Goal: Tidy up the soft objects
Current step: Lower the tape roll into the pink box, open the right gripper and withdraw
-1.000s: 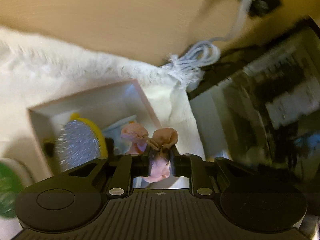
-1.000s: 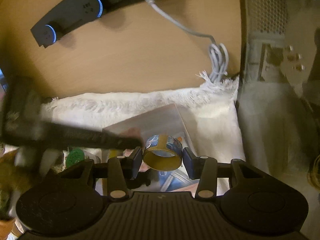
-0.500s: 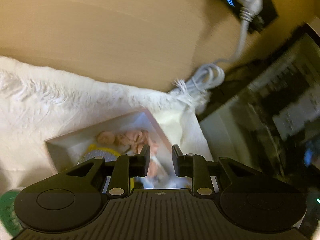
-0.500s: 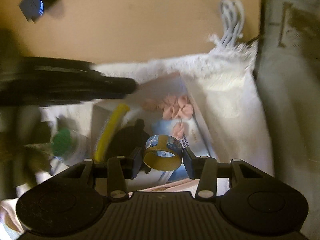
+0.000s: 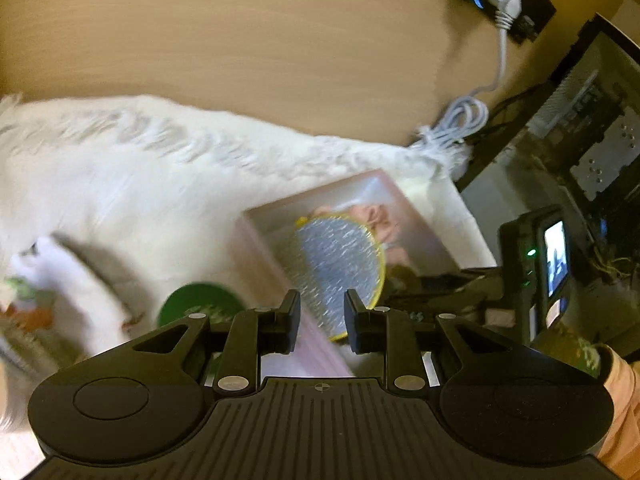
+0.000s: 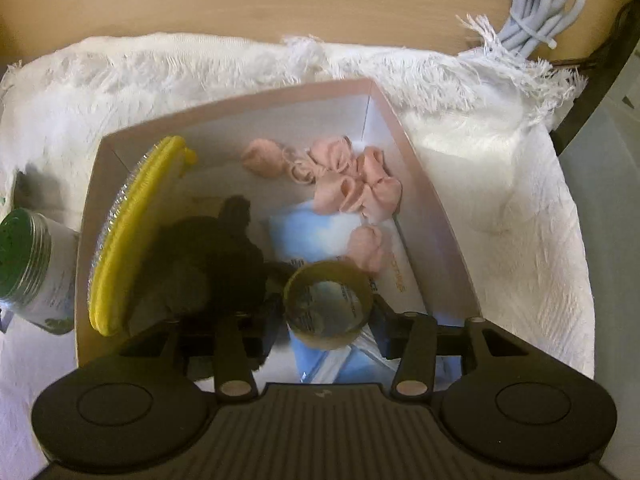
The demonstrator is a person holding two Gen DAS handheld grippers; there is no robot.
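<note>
The right gripper [image 6: 329,322] hangs low over the pink box [image 6: 432,216], with the roll of tape [image 6: 328,306] between its fingers, just above the blue packet [image 6: 316,224] at the lower middle of the right wrist view. Its jaws have just been opening, and the roll sits between them; whether the pads press on it now I cannot tell, since the roll hides both contact points.

To finish this step well, the fingers probably ought to spread only once the roll is down on the packet, so it drops flat and does not run on its edge toward the pink soft pieces [image 6: 344,184] in the upper right of the box. The yellow brush [image 6: 132,232] leaning along the left wall leaves little room on that side, so the release is best kept to the right of it. The gripper tilts steeply downward into the box.

The left gripper [image 5: 322,320] has its fingers a narrow gap apart with nothing between them. It also points downward, at the left near edge of the box, with the green-lidded jar [image 5: 200,304] at lower left on the white fringed cloth [image 5: 140,184] that covers the table [image 5: 240,40].
</note>
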